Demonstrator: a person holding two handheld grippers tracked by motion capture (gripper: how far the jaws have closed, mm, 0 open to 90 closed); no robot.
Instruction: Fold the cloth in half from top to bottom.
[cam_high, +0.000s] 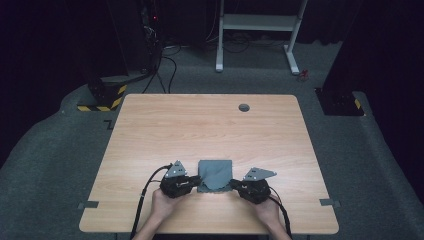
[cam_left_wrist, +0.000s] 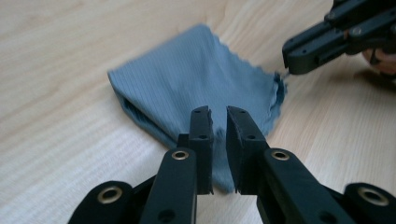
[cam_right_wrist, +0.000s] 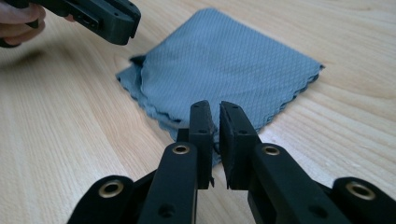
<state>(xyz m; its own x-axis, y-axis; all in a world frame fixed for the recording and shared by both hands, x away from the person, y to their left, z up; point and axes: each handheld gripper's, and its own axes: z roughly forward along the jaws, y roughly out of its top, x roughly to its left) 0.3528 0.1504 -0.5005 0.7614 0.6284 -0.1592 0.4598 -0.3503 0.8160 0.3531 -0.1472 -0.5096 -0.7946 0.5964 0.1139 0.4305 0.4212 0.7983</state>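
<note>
On the near middle of the table lies a folded grey cloth, with the left gripper at its near-left corner and the right gripper at its near-right. Both pairs of jaws stand slightly apart — a narrow gap, nothing pinched. To release cleanly, I judge, draw each hand straight back so the fold stays flat. Whether the jaw tips brush the hem is hard to make out — the jaws cover that edge.
</note>
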